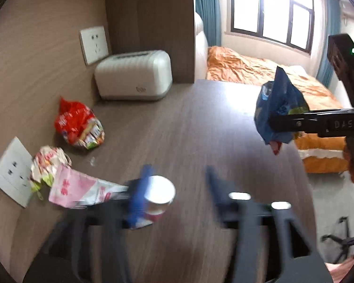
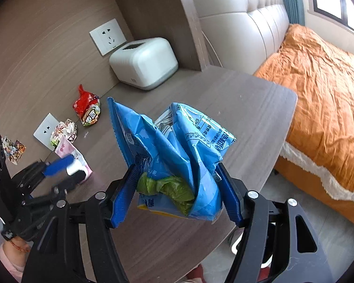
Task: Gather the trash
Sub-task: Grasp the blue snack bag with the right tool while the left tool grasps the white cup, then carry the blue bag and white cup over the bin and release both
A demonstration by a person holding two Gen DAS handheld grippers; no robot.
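Note:
My right gripper [image 2: 177, 179] is shut on a crumpled blue snack bag [image 2: 177, 141] with green wrapper inside, held above the brown table [image 2: 247, 108]; the bag also shows in the left wrist view [image 1: 278, 108]. My left gripper [image 1: 177, 188] is open and blurred, low over the table, with a pink and white wrapper [image 1: 77, 188] and its shiny foil inside touching the left finger [image 1: 139, 188]. A crumpled white wrapper [image 1: 49, 162] and a red snack bag [image 1: 80, 125] lie by the wall.
A white tissue box [image 1: 134, 75] stands in the back corner. Wall sockets [image 1: 11, 172] sit low on the wooden wall. A bed with an orange cover [image 2: 318, 106] lies past the table's right edge. Small printed wrappers [image 2: 13, 149] lie at far left.

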